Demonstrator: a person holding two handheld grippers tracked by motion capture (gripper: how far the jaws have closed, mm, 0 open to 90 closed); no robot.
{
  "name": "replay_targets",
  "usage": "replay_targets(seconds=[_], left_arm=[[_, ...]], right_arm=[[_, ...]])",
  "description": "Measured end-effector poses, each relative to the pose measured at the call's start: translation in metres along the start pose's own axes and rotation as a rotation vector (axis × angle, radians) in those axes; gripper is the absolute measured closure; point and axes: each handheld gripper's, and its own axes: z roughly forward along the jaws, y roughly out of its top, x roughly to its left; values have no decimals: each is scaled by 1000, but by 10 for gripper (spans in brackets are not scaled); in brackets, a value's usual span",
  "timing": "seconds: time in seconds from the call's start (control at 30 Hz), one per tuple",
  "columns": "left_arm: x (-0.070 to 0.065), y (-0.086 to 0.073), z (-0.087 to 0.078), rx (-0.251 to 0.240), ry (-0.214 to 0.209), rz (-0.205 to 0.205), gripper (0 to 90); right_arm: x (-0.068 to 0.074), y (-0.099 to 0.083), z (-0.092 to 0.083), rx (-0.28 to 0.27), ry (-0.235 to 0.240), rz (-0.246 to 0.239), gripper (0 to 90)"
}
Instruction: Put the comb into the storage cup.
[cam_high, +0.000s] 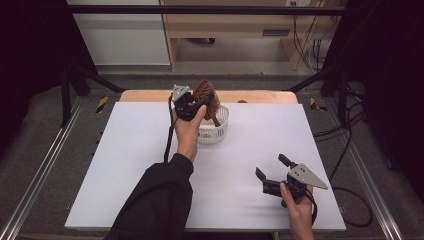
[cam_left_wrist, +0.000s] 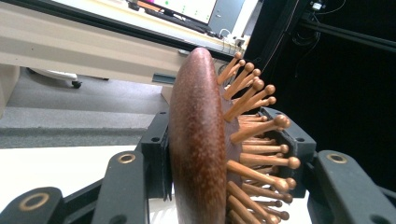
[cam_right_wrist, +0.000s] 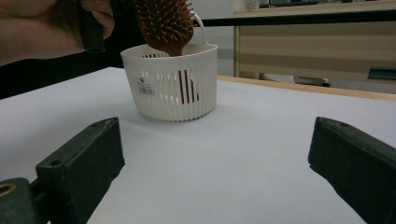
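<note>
- A brown wooden paddle hairbrush with ball-tipped wooden bristles (cam_left_wrist: 201, 140) is clamped by its head between the jaws of the left gripper (cam_high: 196, 102), one jaw on the smooth back, the other among the bristles.
- The hairbrush is held above a round white slotted plastic basket (cam_right_wrist: 173, 88), its handle pointed down into it.
- The basket is seen standing on the white worktop (cam_high: 140, 150).
- The right gripper (cam_high: 272, 167) is held near the worktop's front right corner, jaws spread wide with nothing between them.

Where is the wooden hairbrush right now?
In the high view, the hairbrush is at the table's far middle, clamped in the left gripper, its handle down inside the white basket.
</note>
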Motion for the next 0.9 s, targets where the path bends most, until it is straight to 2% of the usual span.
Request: replay_targets(seconds=[0.4,0.9], left_arm=[[17,-2,-10,7,-3,-42,477],[34,-4,-18,37,-13,-53,462]], right_arm=[[0,0,0,-10,-7,-2,40],[1,-1,1,0,0,-3,37]])
